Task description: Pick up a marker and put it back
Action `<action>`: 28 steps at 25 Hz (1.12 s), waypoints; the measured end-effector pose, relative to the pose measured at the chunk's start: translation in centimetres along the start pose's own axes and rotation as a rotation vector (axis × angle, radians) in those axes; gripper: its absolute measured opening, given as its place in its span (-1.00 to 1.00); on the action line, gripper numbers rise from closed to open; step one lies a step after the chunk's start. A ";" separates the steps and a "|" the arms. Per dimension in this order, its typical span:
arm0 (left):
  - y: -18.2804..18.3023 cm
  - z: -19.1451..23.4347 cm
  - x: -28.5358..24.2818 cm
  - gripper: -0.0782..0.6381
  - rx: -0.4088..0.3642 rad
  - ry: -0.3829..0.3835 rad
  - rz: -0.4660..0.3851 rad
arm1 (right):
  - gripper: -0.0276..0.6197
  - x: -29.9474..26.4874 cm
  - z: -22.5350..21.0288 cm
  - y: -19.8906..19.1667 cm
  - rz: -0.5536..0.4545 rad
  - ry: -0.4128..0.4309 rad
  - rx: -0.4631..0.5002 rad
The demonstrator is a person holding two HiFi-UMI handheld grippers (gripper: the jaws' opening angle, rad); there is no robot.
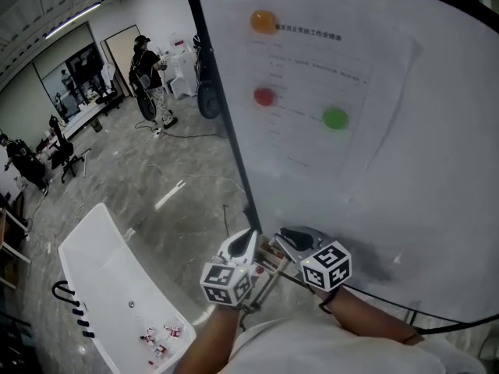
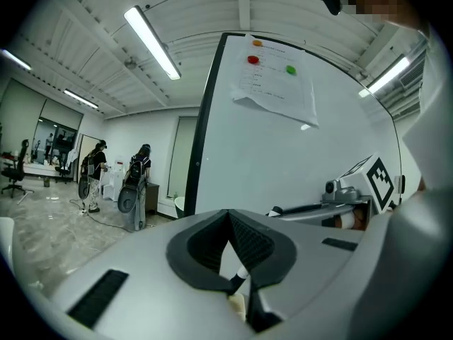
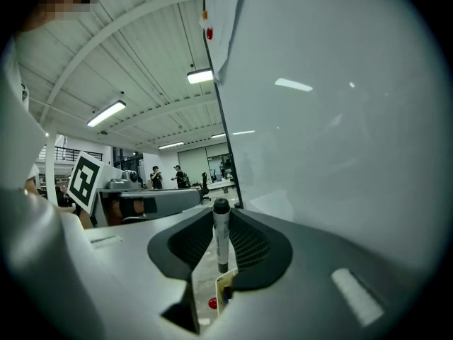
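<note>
A marker with a white barrel and a dark cap stands upright between the jaws of my right gripper, which is shut on it. In the head view that gripper hangs low against the whiteboard, and the marker itself is hard to make out there. My left gripper is beside it, jaw tips together, nothing gripped; through the gap behind them a black-and-white marker end shows below. From above, the left gripper is just left of the right one.
A sheet of paper hangs on the whiteboard under orange, red and green magnets. A small holder sits between the grippers. A white table with small red-and-white items stands lower left. People stand far off.
</note>
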State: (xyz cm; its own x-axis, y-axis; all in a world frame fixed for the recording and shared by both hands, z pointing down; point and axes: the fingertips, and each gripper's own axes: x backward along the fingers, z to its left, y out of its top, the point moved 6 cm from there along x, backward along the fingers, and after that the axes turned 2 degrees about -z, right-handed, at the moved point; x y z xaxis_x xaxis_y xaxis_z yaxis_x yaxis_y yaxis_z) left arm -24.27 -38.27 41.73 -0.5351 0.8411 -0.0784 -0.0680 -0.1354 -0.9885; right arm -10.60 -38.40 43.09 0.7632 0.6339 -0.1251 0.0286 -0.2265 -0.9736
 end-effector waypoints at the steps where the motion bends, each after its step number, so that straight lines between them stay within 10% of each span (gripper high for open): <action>1: -0.4 0.2 0.1 -0.78 0.007 0.002 0.007 | -0.69 -0.2 0.0 -0.6 0.013 0.001 -0.011; 28: -10.4 3.4 -0.1 -0.78 0.132 -0.050 0.165 | -0.67 -4.8 -2.8 -16.5 0.347 -0.090 -0.144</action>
State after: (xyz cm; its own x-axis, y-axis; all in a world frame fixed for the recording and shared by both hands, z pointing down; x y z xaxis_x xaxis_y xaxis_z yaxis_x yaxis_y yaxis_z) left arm -26.38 -38.68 52.48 -0.5894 0.7750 -0.2280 -0.0841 -0.3396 -0.9368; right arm -12.89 -39.78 60.26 0.6837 0.5626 -0.4649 -0.1261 -0.5364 -0.8345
